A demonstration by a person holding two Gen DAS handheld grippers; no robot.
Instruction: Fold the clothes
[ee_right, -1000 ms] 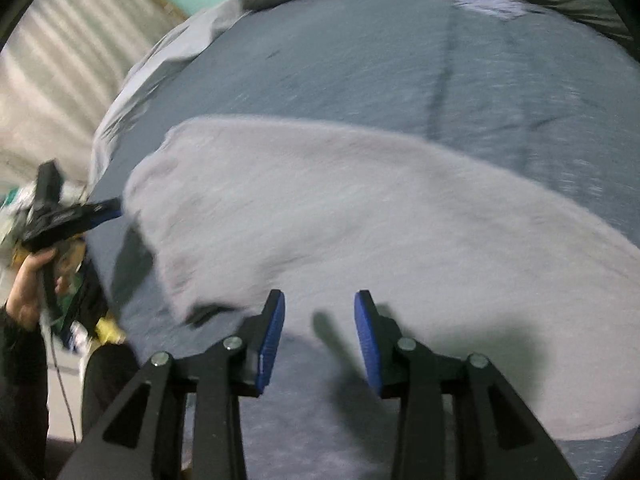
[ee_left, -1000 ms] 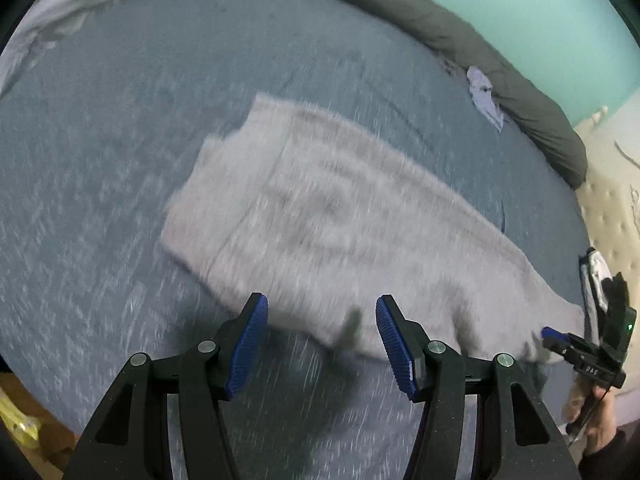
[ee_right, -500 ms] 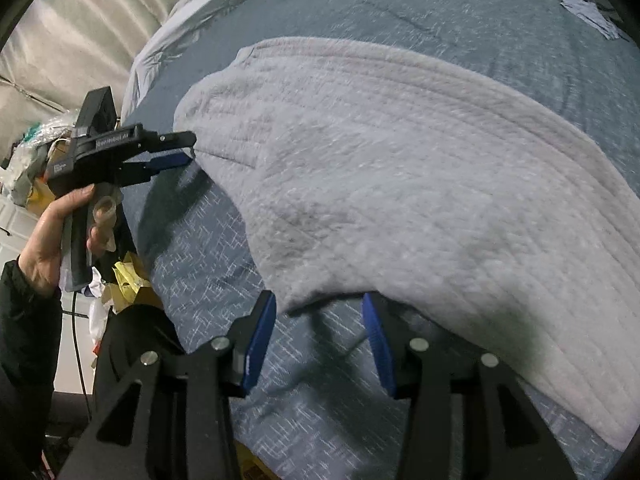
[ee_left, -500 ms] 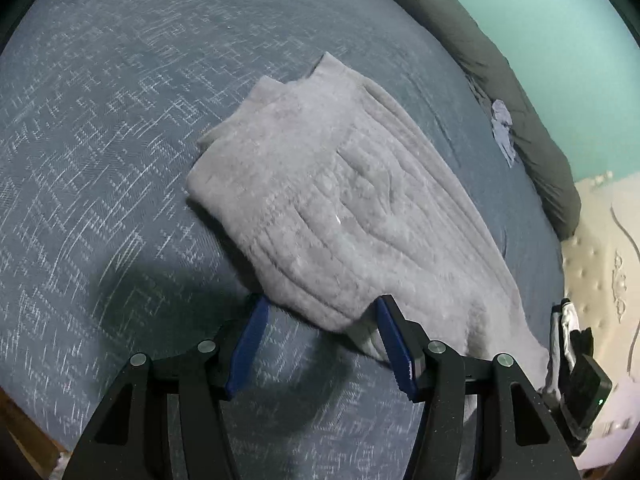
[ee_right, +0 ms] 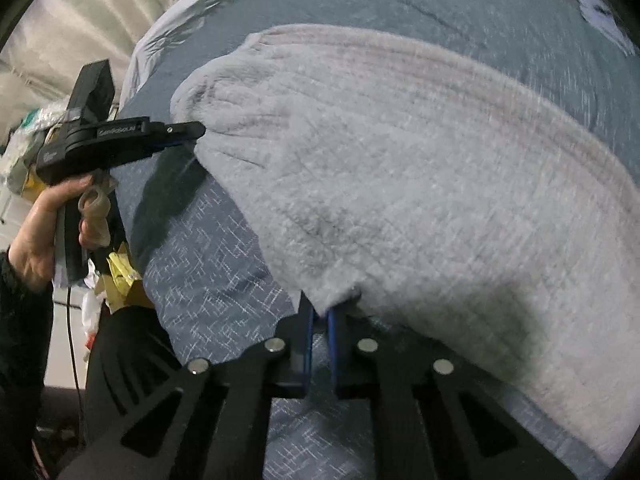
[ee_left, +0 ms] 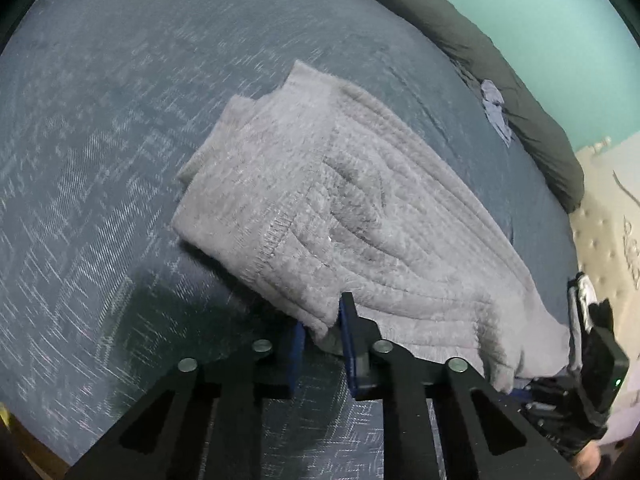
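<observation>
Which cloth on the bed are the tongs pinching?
The big fuzzy grey garment, pinched along its near edge; the small pale cloth lies untouched by the dark bolster.

Two circular fisheye views, dimly and evenly lit in cool light, with black corners around each circle. Straight lines bow strongly toward the rims. In the left wrist view the blue-grey bedspread (ee_left: 120, 160) is streaked with motion blur, worst near the rim above the grey knitted garment (ee_left: 340, 216); a soft dark shadow lies on the bedspread just beside the garment's near edge. In the right wrist view the garment's far side smears toward the rim, and a heavy shadow darkens its near edge. No glare shows.
</observation>
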